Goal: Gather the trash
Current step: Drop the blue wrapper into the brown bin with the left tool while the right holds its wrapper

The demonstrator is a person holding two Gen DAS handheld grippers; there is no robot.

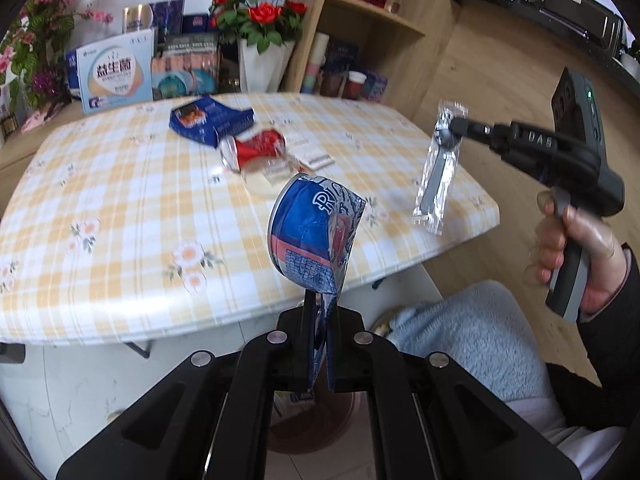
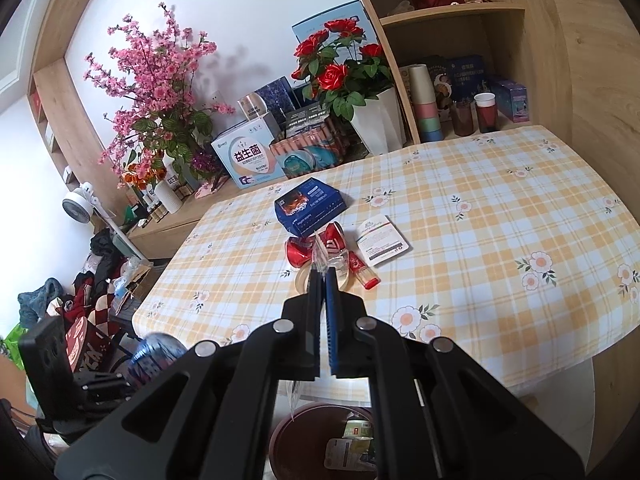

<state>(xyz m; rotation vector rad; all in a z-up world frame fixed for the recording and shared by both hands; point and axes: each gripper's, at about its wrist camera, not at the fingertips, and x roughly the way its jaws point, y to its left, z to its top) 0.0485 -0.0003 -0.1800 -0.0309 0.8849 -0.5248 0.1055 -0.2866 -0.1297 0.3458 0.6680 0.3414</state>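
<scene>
Left wrist: tongs pinch crumpled blue can.

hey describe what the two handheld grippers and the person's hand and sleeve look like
Both are matte black. The left gripper has angular linkage arms with round silver pivot bolts. The right gripper, seen from the side, has a grey pistol-style handle, white lettering on its body and a small green light on the black block on top. The bare hand gripping it comes out of a dark sleeve.
</scene>
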